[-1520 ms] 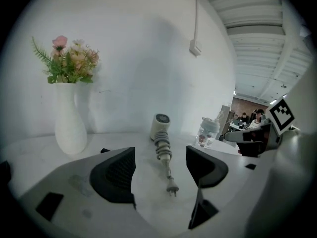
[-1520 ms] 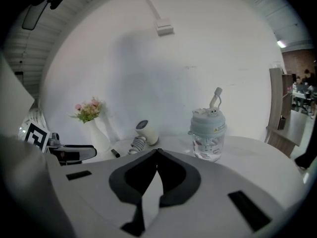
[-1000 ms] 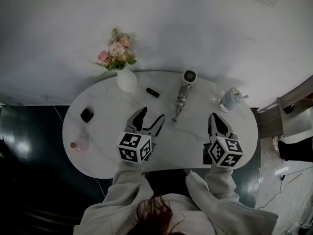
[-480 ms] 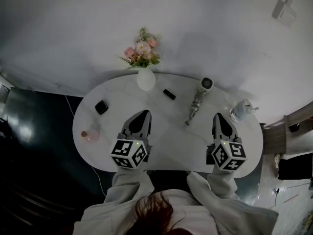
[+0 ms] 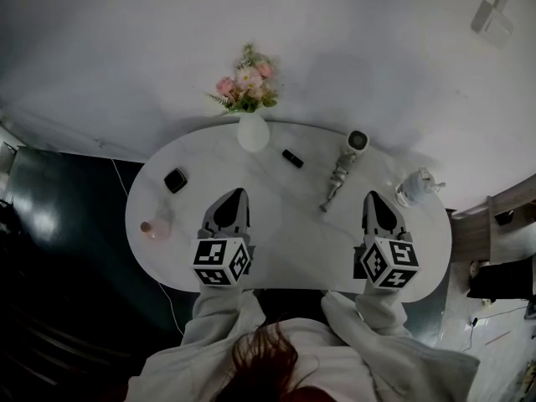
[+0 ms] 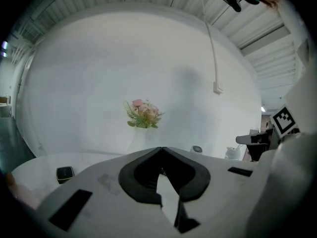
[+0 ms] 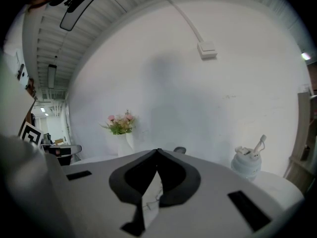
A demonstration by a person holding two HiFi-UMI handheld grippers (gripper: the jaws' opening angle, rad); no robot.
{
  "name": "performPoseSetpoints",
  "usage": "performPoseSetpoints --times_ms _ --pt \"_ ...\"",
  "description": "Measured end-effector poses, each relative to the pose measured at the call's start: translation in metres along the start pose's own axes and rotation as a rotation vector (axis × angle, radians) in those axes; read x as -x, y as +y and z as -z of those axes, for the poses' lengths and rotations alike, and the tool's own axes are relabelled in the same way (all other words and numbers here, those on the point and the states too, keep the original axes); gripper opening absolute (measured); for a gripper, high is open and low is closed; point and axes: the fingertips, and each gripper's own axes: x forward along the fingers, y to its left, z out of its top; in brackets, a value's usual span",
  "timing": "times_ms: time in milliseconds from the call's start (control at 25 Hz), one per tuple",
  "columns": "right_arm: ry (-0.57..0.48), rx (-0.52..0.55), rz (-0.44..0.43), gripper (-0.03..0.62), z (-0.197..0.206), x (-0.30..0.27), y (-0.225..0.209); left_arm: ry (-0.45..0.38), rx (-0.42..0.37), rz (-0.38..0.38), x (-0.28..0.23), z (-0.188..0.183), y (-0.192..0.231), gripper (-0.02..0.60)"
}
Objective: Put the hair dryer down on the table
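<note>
Slim silver hair dryer (image 5: 342,172) lies slantwise on white oval table (image 5: 289,229), seemingly nearer right gripper (image 5: 374,198). Left gripper (image 5: 237,193), jaws just closed, and right are both pressed together, empty.

There's the hair dryer (image 5: 343,172), lying flat on the table (image 5: 285,249) with nothing holding it. It's pale grey. Its round, dark-faced head sits by the table's far edge, and its slim body slants back toward the table's middle.
</note>
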Motion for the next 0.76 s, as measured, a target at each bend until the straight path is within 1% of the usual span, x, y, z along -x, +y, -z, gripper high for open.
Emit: performPoseSetpoints --times_ms 400,760 --pt "0.010 -0.011 0.031 0.049 0.005 0.005 -0.010 0.016 -0.007 0.035 -0.009 0.005 -0.011 0.017" --pt "0.019 -0.019 0.039 0.049 0.009 0.004 -0.010 0.029 -0.011 0.043 -0.012 0.010 -0.014 0.017"
